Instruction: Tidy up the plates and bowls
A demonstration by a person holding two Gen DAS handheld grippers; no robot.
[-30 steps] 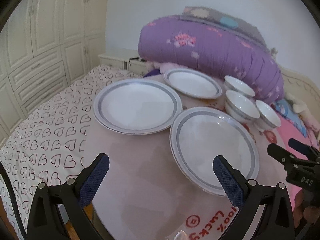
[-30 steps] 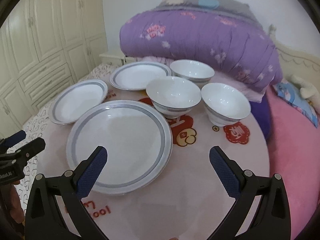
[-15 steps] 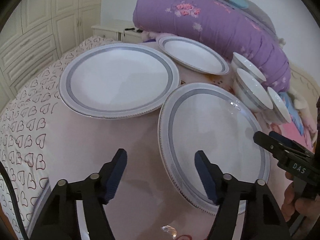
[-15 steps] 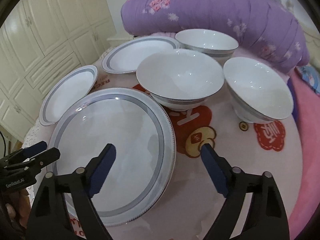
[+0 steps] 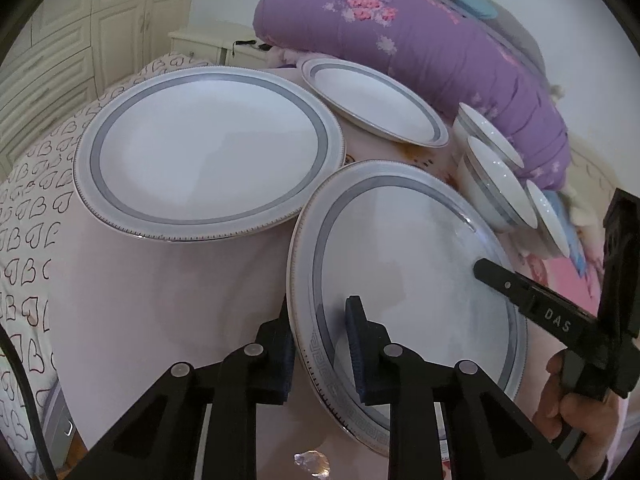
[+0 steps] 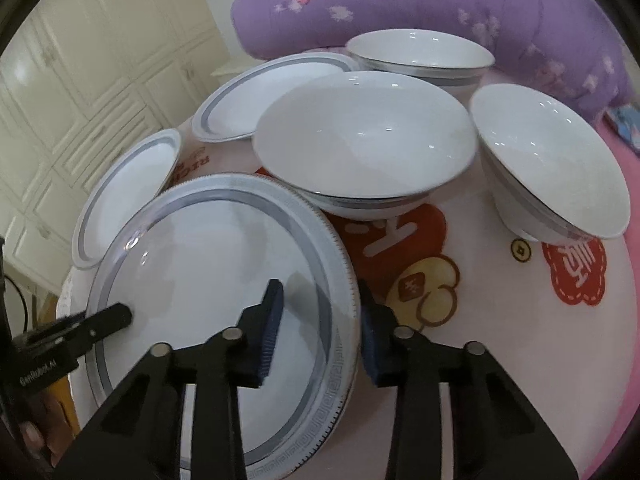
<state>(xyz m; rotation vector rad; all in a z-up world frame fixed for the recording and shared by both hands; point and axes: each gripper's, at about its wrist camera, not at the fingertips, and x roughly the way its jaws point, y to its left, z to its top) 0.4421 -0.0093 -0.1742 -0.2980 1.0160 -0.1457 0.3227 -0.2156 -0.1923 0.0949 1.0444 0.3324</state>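
Three plates and three bowls stood on the round worktop [image 5: 168, 304] with its pale pink cover, all white with a grey-blue band. The nearest plate [image 5: 404, 264] lay flat at the front edge, between both grippers. The second plate [image 5: 208, 148] sat just beside it on the left, rims almost touching, and the third plate [image 5: 376, 100] lay farther back by the purple quilt [image 5: 420, 32]. The bowls stood upright, mouths up: the middle bowl [image 6: 364, 136] just behind the nearest plate, the far bowl [image 6: 420, 54] behind that, and the right bowl [image 6: 548, 160] off to the side.

The left gripper [image 5: 320, 344] had just been closing, its fingers straddling the nearest plate's left rim, one under and one over. The right gripper [image 6: 320, 336] had also just been closing, astride the right rim. Whether either pair already pressed the rim I cannot tell.
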